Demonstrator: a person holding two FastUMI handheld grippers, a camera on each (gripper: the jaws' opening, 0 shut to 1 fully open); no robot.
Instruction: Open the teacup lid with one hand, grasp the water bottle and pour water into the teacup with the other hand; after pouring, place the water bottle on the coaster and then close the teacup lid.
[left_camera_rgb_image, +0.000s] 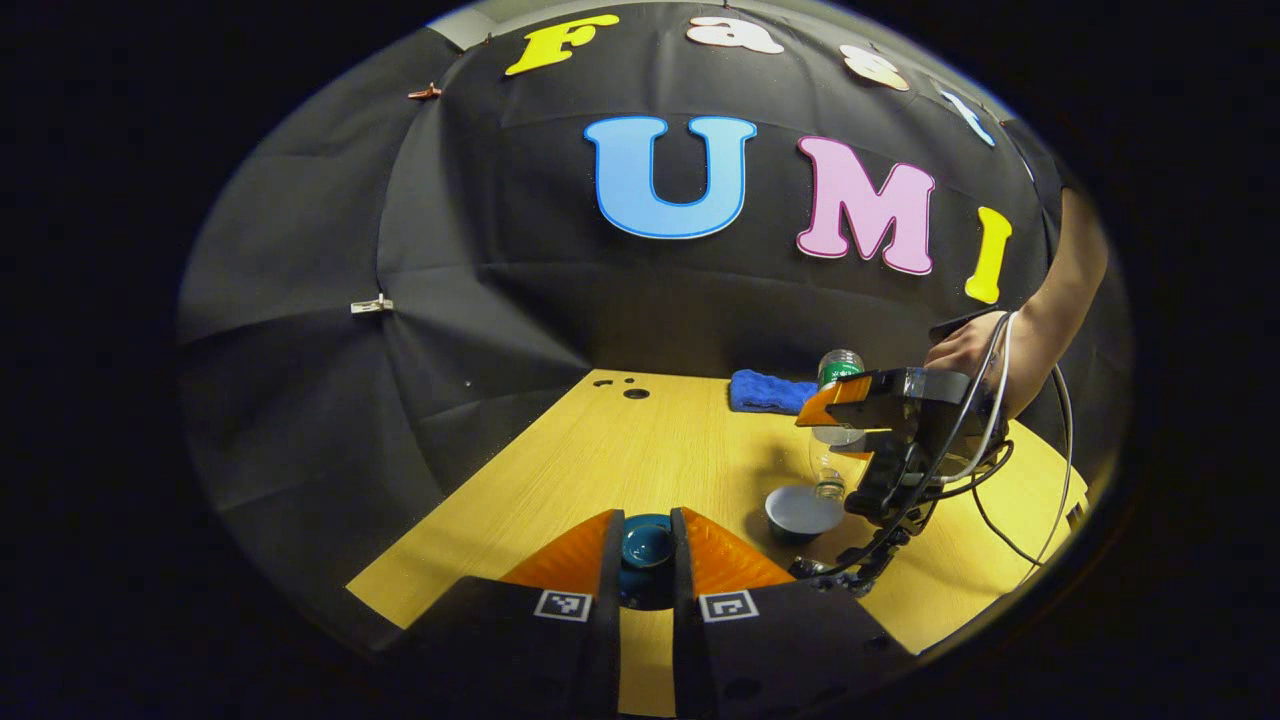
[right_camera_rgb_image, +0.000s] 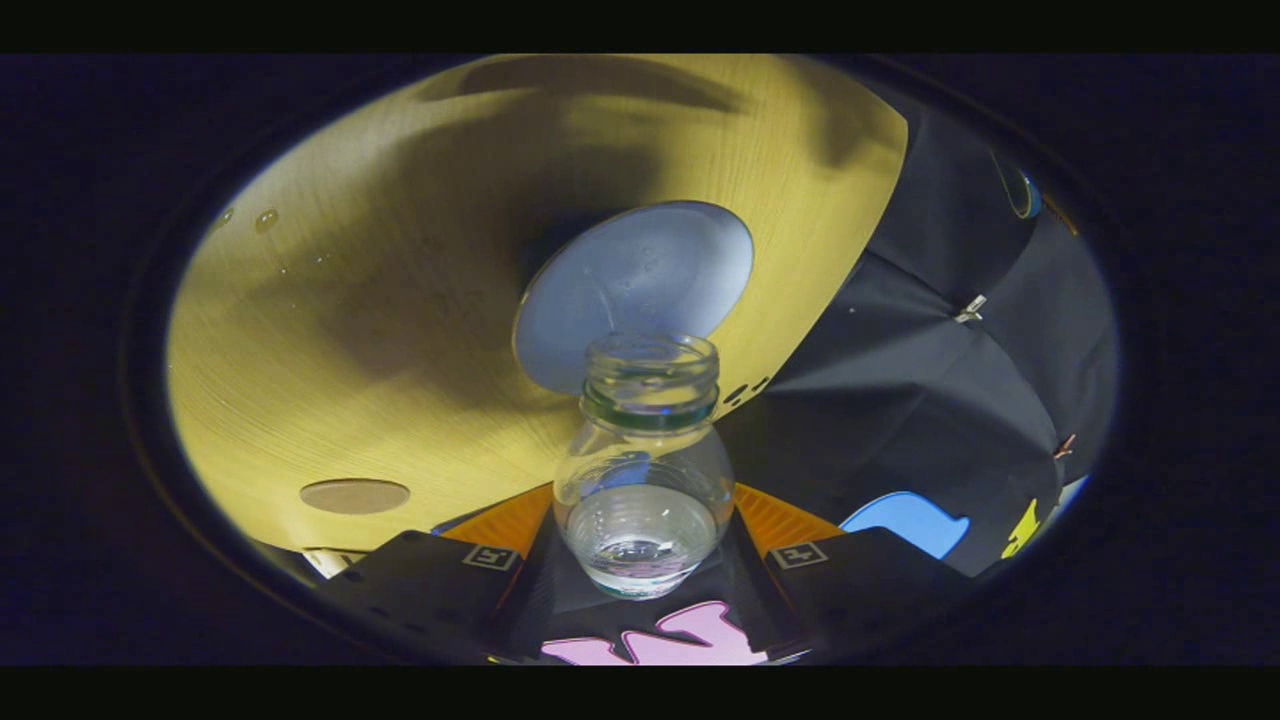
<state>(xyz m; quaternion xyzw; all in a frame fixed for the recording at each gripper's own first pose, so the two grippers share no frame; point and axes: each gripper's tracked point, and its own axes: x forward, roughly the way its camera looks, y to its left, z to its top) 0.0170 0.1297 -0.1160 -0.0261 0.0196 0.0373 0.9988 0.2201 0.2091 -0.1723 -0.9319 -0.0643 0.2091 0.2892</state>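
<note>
left gripper (left_camera_rgb_image: 646, 560) fingers pinch the dark teal lid (left_camera_rgb_image: 646, 545) at 6 o'clock over the table (left_camera_rgb_image: 640, 450). right gripper (right_camera_rgb_image: 640, 545) fingers clamp the water bottle (right_camera_rgb_image: 642, 470), tipped mouth-down over the open teacup (right_camera_rgb_image: 632, 290). coaster (right_camera_rgb_image: 355, 495) at 8 o'clock.

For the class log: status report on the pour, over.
Left tongs shut on lid, held off cup. Right tongs shut on bottle, tipped mouth-down over open cup. Coaster bare. Nothing in the way.
</note>
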